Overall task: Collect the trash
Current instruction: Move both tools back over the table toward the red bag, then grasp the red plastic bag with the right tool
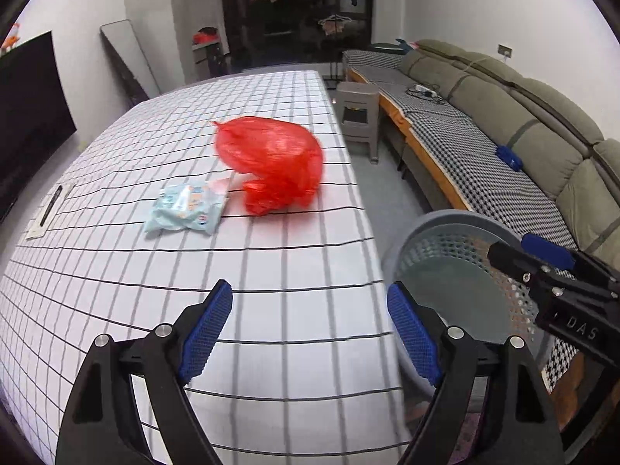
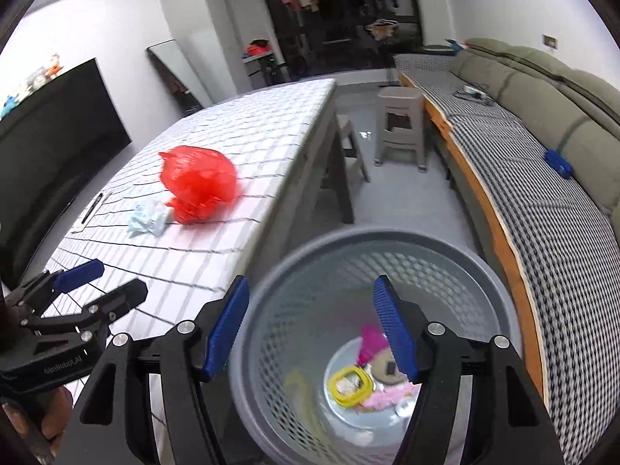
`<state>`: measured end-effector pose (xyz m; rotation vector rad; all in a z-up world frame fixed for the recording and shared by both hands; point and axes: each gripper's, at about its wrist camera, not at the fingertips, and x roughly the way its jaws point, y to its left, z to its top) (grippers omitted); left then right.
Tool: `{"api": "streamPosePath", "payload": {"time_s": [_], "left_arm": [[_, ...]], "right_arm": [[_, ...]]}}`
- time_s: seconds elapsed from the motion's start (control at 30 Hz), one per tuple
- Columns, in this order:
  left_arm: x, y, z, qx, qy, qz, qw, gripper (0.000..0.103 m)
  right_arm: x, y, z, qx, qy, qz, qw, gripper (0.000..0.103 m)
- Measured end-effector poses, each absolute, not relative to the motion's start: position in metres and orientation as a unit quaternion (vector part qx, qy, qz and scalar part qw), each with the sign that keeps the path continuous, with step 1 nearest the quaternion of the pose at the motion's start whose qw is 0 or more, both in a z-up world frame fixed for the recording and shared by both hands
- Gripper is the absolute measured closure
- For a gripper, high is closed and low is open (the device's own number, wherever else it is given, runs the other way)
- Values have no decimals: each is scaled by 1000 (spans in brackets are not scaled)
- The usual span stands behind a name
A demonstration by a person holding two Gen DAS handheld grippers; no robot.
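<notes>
I am holding my left tongs (image 1: pixel 310 333) wide and empty over the grid-patterned worktop (image 1: pixel 116 290), and my right tongs (image 2: pixel 310 329) wide and empty above the grey perforated plastic bin (image 2: pixel 387 248), where some scraps are already lying. The crumpled red thin plastic bag (image 1: pixel 271 162) and the pale blue soft wipes packet (image 1: pixel 186 209) are lying mid-worktop, touching. Both look light, limp and slippery; I am judging a bunched fold the best hold. "GenRobot.AI" and "DAS" are showing on the tongs' bodies.

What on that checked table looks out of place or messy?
A crumpled red plastic bag and a pale blue snack wrapper lie loose on the table, touching, while the grey mesh bin beside it already holds other scraps.
</notes>
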<state>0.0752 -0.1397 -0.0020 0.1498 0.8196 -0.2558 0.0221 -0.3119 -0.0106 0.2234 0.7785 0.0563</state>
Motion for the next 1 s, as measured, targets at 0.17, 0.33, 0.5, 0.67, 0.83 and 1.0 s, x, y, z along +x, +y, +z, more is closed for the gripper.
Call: {"api": "streamPosePath", "payload": {"time_s": [0.17,0.33,0.5,0.67,0.83,1.0], "left_arm": [[91,-105,-1,61,397,-93,911,22],[106,-74,-3,51,399,-68,913,22],[120,-49,-6,42,401,-49,914,22],[129,-33,-10,33,404,-43,913,22],[134,-23,-14,25,409,-45,911,22],[140,-13,-20,13,415,-47,908,22]], "right_arm": [[54,-283,0,94,374,61,921,33],[90,-251,9,74,375,85,920,30],[123,-222,14,52,375,99,920,27],[157,-197,14,36,382,103,917,23],[183,-187,9,37,390,94,915,22],[207,-178,-4,34,412,77,908,22]]}}
